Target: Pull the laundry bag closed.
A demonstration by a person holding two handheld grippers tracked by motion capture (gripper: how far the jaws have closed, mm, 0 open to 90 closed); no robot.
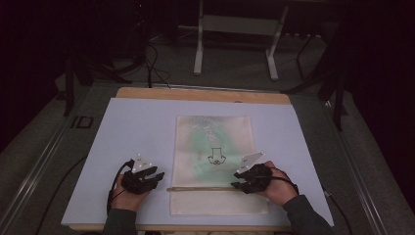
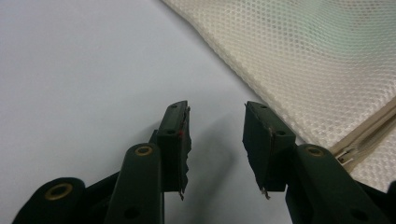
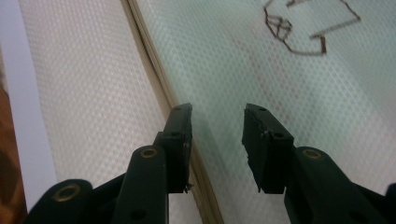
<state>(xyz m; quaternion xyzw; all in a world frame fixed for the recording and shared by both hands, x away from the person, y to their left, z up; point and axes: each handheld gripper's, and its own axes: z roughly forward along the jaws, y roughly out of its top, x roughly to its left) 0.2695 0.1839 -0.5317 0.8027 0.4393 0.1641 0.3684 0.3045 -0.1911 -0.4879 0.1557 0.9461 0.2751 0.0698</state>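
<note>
Item: mesh bag (image 1: 214,161), cream netting with a greenish content showing through and a dark line drawing on its face. It lies flat at the middle of the table (image 1: 122,132), on the pale sheet. Its zipper (image 1: 200,188) runs crosswise near the edge closest to me.

Left hand-held gripper (image 1: 157,175): I see it resting on the bare sheet just left of the bag, jaws parted, nothing between them; in the left gripper view the bag's corner and zipper end (image 2: 359,144) lie just beyond its right jaw.

Right hand-held gripper (image 1: 236,179): over the bag at the zipper's right end, jaws part-way apart, gripping nothing; the zipper band (image 3: 154,79) passes beside its left jaw.
</note>
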